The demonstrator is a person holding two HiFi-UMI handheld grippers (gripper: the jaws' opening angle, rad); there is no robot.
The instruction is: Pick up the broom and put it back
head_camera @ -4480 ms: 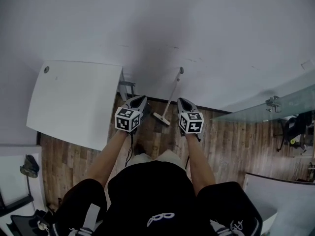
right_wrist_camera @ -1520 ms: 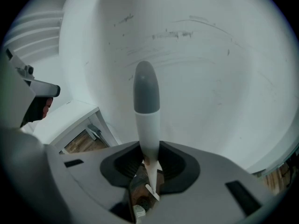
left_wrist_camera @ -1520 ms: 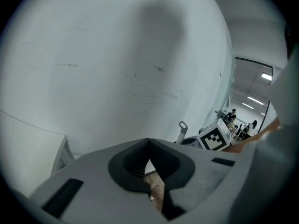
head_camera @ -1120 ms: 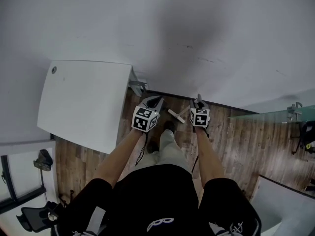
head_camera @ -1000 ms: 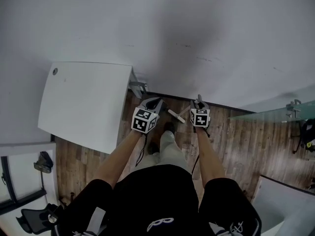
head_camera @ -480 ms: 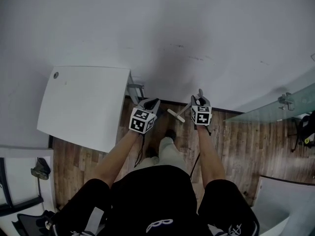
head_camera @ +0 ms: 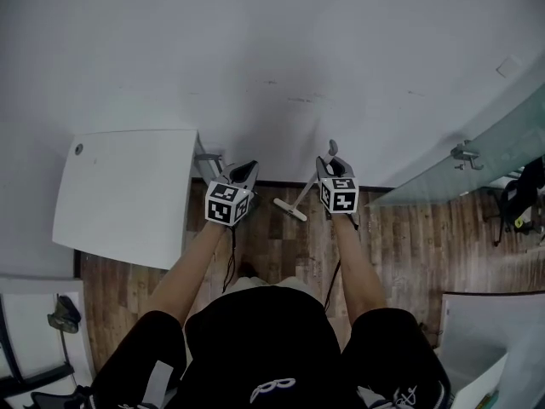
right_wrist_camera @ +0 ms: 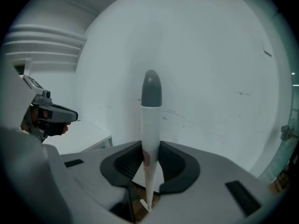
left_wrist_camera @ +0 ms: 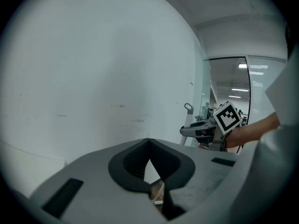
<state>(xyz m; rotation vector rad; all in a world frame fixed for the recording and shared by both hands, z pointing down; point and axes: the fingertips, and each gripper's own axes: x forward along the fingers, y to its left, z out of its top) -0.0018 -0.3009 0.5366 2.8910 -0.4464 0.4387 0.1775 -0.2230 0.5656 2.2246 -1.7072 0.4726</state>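
The broom point(head_camera: 305, 192) has a white handle with a grey tip and a small pale head point(head_camera: 289, 210) hanging just over the wood floor. My right gripper point(head_camera: 328, 162) is shut on the handle near its top, and the broom slants down to the left from it. In the right gripper view the handle point(right_wrist_camera: 150, 120) stands upright between the pads, its grey cap above the jaws. My left gripper point(head_camera: 243, 171) hovers to the left of the broom, shut with nothing in it. In the left gripper view its jaw tips point(left_wrist_camera: 149, 143) meet, and the right gripper point(left_wrist_camera: 202, 130) shows at the right.
A white table point(head_camera: 128, 194) stands at the left against the white wall point(head_camera: 281, 49), its metal leg point(head_camera: 209, 157) close to my left gripper. A glass partition point(head_camera: 477, 164) runs along the right, with a dark chair point(head_camera: 518, 204) behind it. Wood floor point(head_camera: 400, 237) lies below.
Both grippers have risen toward the wall. The broom has come up with the right gripper, its head now off the floor by the wall base.
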